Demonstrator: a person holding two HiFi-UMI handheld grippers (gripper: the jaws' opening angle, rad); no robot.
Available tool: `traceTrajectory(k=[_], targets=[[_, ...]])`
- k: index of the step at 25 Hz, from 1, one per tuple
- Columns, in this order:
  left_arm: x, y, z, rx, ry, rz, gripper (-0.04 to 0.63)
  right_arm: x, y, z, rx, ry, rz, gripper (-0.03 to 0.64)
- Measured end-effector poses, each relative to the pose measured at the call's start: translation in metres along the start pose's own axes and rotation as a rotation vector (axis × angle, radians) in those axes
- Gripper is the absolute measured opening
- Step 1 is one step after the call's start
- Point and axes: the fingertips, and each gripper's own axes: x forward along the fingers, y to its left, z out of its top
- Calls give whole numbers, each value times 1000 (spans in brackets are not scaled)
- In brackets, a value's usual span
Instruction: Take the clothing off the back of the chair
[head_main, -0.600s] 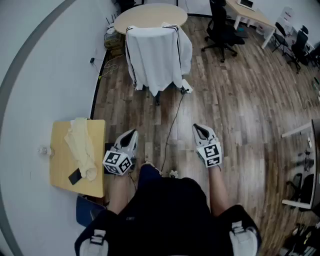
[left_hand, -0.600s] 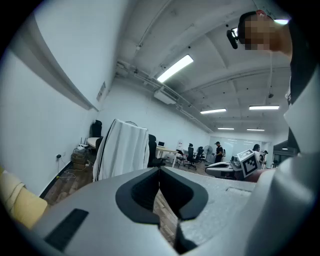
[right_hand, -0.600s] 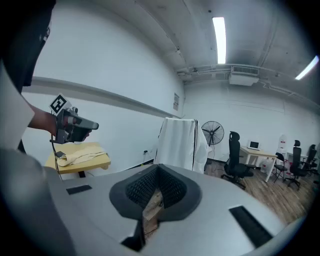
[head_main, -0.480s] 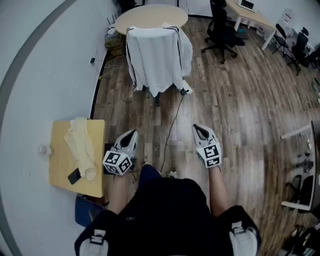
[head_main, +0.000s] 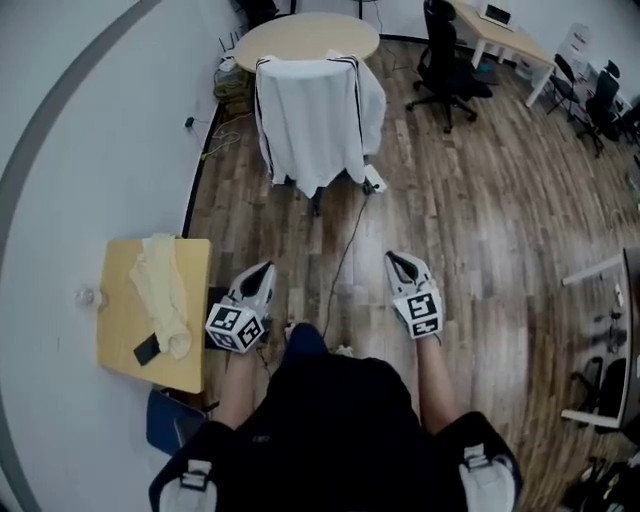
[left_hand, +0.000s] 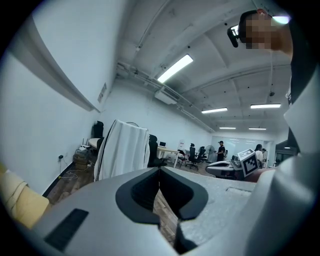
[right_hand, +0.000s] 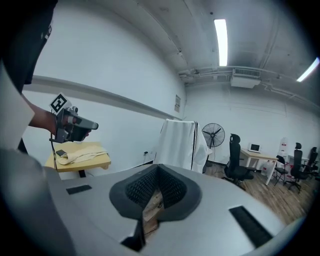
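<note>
Head view gives me the white garment (head_main: 310, 120) at the upper middle of the frame, draped over the back of a chair (head_main: 314, 196) of which only the base shows below the hem. It hangs well apart from both tools, with bare wooden floor (head_main: 460, 230) between. The left gripper (head_main: 265, 270) and the right gripper (head_main: 399, 260) sit side by side at lower centre, both pointing up the frame toward the garment. Each gripper's own view shows its jaws clenched together with nothing between them. In the left gripper view the garment stands just above and left of the jaw tips; in the right gripper view, just above them.

I count one white garment, one draped chair and two grippers. At the left edge, one small wooden table (head_main: 120, 300) carries one cream cloth (head_main: 165, 295) and one small dark flat object (head_main: 148, 351).
</note>
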Motion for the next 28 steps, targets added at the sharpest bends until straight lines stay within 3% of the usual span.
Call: traceTrajectory(k=[12,17,28], targets=[[1,15,7,17,4,3,2,6,-6,2,-6,15,-42,-5],[6,29,24,62,3,2,2,18,-11,16,-49,0,-52,-5],[10,69,32,79,16,29,3,32,-26,20,-111,29,-73,-5]])
